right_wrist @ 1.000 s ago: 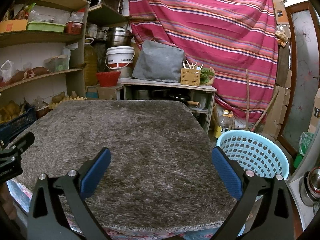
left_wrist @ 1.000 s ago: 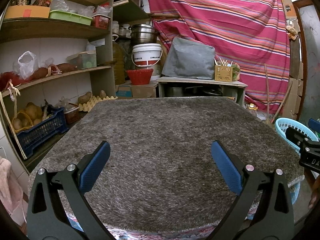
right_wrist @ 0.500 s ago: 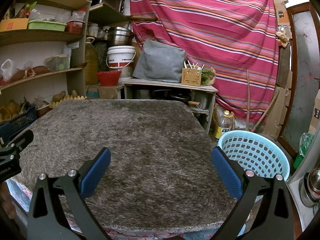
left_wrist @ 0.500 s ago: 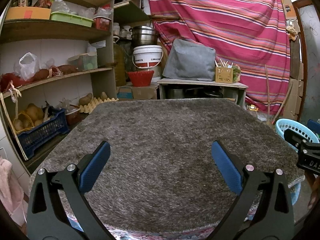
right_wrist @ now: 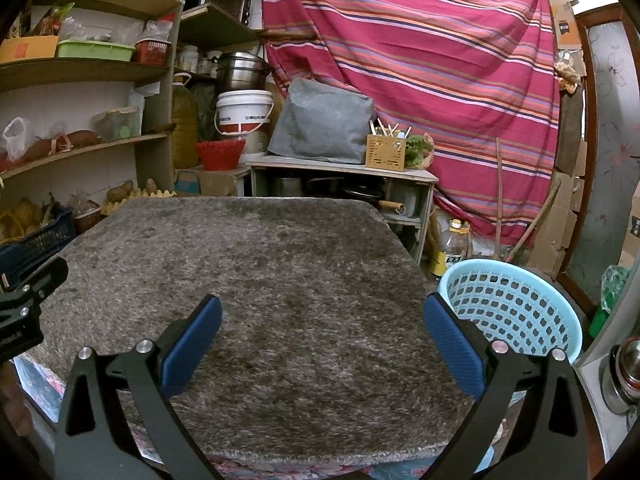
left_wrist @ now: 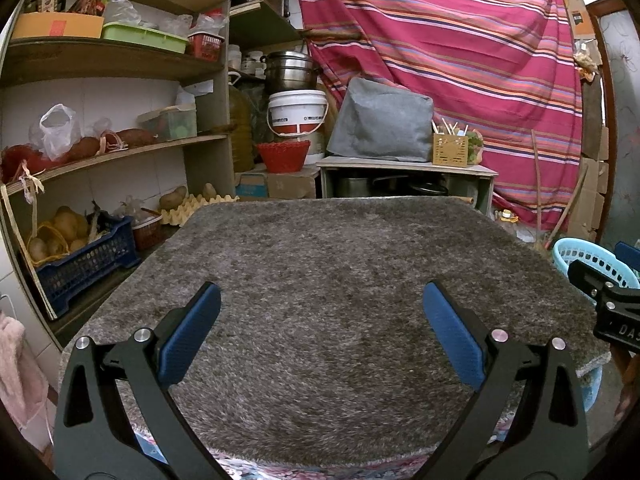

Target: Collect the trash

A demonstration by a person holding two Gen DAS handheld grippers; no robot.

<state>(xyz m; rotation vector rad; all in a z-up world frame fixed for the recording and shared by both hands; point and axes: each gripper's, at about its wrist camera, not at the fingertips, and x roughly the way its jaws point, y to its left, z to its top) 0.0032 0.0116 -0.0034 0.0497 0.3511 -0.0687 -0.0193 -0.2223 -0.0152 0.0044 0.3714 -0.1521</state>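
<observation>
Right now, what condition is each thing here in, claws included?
Left claw: open, holding nothing.
Right claw: open, holding nothing.
Shaggy grey-brown rug on the table: flat, no trash visible on it.
Light blue perforated plastic basket: upright beside the table, contents hidden.
White plastic bucket: lid on.

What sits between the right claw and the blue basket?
Nothing: in the right wrist view only bare grey rug separates the open right claw from the blue basket.

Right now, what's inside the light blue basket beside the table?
In the right wrist view, the light blue basket shows only bare perforated walls; no trash visible. Its bottom is hidden behind the near rim and the right gripper, whose jaws stand open.
</observation>
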